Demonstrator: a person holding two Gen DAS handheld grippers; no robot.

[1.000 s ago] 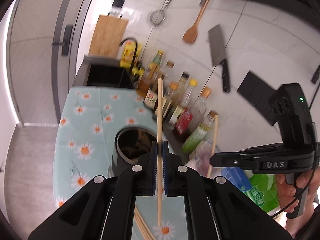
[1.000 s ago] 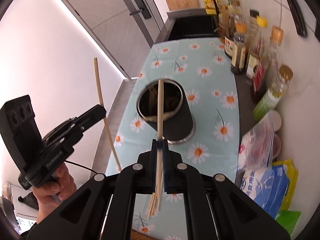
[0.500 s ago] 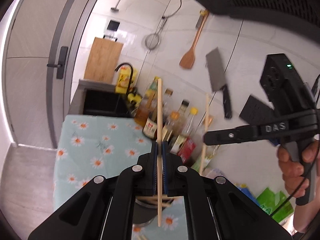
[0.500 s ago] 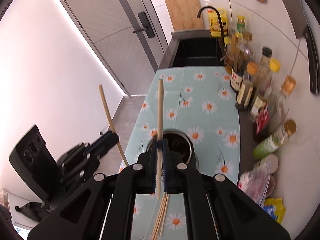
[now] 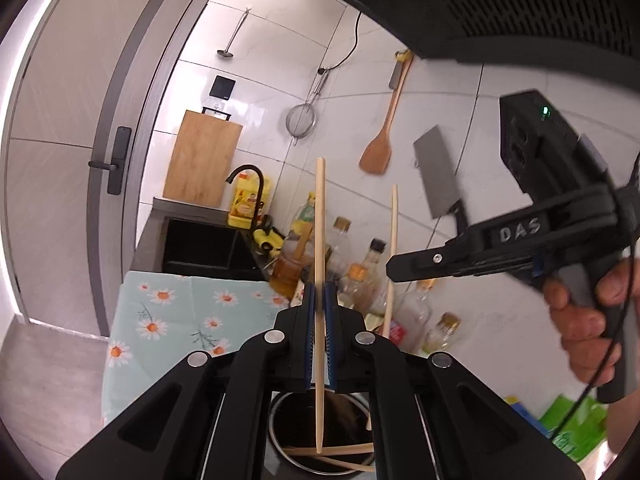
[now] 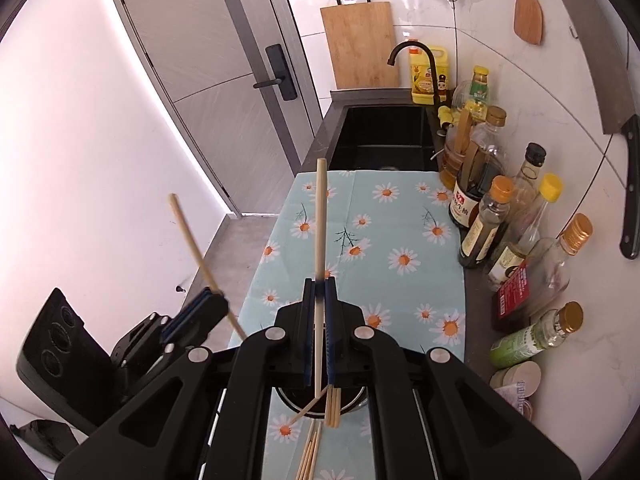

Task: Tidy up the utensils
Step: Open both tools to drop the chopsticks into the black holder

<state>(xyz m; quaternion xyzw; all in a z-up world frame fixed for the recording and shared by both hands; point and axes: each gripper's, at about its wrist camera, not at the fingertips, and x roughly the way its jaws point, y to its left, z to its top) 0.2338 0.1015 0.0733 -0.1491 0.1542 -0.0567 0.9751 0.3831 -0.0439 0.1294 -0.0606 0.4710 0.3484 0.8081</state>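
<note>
In the left wrist view my left gripper (image 5: 319,292) is shut on a pale wooden chopstick (image 5: 320,216) that stands upright, its lower tip over the dark round utensil holder (image 5: 275,426). A few chopsticks lie across the holder's mouth. To the right a hand holds my right gripper (image 5: 392,270), shut on a second upright chopstick (image 5: 394,224). In the right wrist view my right gripper (image 6: 319,286) clamps its chopstick (image 6: 320,216) above the holder (image 6: 359,398). At lower left my left gripper (image 6: 212,302) holds its tilted chopstick (image 6: 188,232). Several loose chopsticks (image 6: 309,450) lie on the daisy cloth (image 6: 392,240).
Sauce and oil bottles (image 6: 492,216) line the wall on the right of the counter. Beyond the cloth are a black sink (image 6: 384,140) with a tap and a wooden board (image 6: 360,44). A cleaver (image 6: 624,128) and wooden spatula (image 6: 528,8) hang on the tiles. Packets (image 5: 572,432) lie at the near right.
Both grippers kept their chopsticks. The holder slid from mid-picture to the bottom edge of both views. The right gripper rose in the left view; the left gripper's chopstick tilted in the right view.
</note>
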